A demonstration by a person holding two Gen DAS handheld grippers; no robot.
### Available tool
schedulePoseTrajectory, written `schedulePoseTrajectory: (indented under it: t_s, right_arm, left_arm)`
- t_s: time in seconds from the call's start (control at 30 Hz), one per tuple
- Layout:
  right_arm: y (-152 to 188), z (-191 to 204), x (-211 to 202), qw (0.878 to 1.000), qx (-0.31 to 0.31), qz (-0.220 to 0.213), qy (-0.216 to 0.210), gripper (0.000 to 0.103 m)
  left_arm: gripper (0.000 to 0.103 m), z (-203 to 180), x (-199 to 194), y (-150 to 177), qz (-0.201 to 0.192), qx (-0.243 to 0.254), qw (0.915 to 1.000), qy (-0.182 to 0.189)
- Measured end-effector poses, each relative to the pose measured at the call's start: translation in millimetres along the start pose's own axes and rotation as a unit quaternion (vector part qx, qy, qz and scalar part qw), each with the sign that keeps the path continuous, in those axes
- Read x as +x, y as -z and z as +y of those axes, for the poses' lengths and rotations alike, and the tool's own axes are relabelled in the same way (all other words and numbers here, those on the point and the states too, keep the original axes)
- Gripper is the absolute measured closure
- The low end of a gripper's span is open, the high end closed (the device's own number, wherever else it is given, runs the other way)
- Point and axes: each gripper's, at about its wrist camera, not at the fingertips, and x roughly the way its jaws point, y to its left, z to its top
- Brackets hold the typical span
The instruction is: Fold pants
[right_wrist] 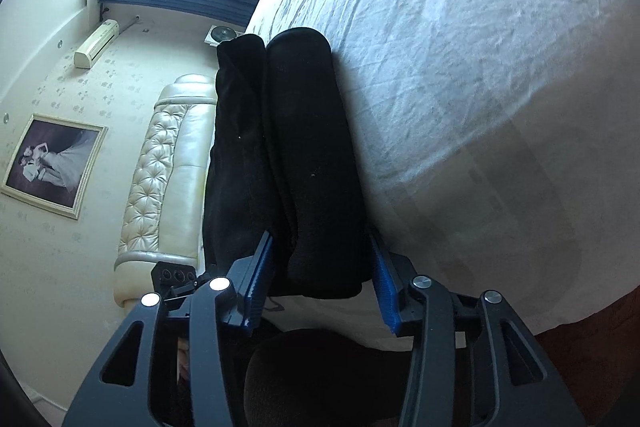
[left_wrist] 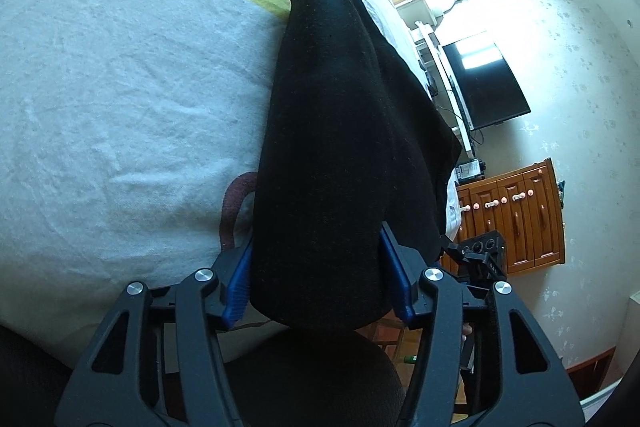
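- Between the blue pads of the left gripper (left_wrist: 320,283), a thick bundle of the black pants (left_wrist: 340,147) sits clamped; the jaws stand wide only because the cloth fills them
- Beside it, the right gripper (right_wrist: 320,283) pinches the same pants (right_wrist: 304,155) likewise; both hands look equally near
- Beyond the grippers, the pants run straight ahead along the fingers, lifted over the white bedspread (left_wrist: 120,87); their long axis points away
- Past the pants: a TV (left_wrist: 484,83) and a wooden dresser (left_wrist: 516,211)
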Motion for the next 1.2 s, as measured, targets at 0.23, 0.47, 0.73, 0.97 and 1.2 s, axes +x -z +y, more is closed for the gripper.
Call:
schedulePoseTrajectory:
  t_s: [0.23,0.47,0.73,0.97,1.2]
  right_arm:
    - [-1.1,24.1,-32.0,0.998,-0.039,-0.022,0.048,0.036]
    - [-33.1,60.5,-43.9,0.994,-0.067,-0.079,0.033,0.027]
    - [-70.3,47.3,6.3,0.996,-0.047,-0.053,0.048,0.027]
    - [-78.0,53.1,42.4,0.996,-0.078,-0.006,0.033,0.028]
    - [-74.3,48.4,46.1,0.993,-0.099,0.013,0.054,0.063]
  left_arm:
    - [0.018,8.1,-45.9,-6.4,-0.047,-0.043,0.9975,0.030]
    - [0.011,1.8,-46.7,-50.7,-0.044,-0.025,0.9982,0.030]
    - [0.011,-8.7,10.4,-84.7,0.004,-0.007,0.9998,0.015]
    - [0.011,-12.0,48.6,-89.4,0.036,0.021,0.9991,-0.005]
    - [0.054,-17.1,55.1,-83.4,0.035,0.100,0.9928,-0.057]
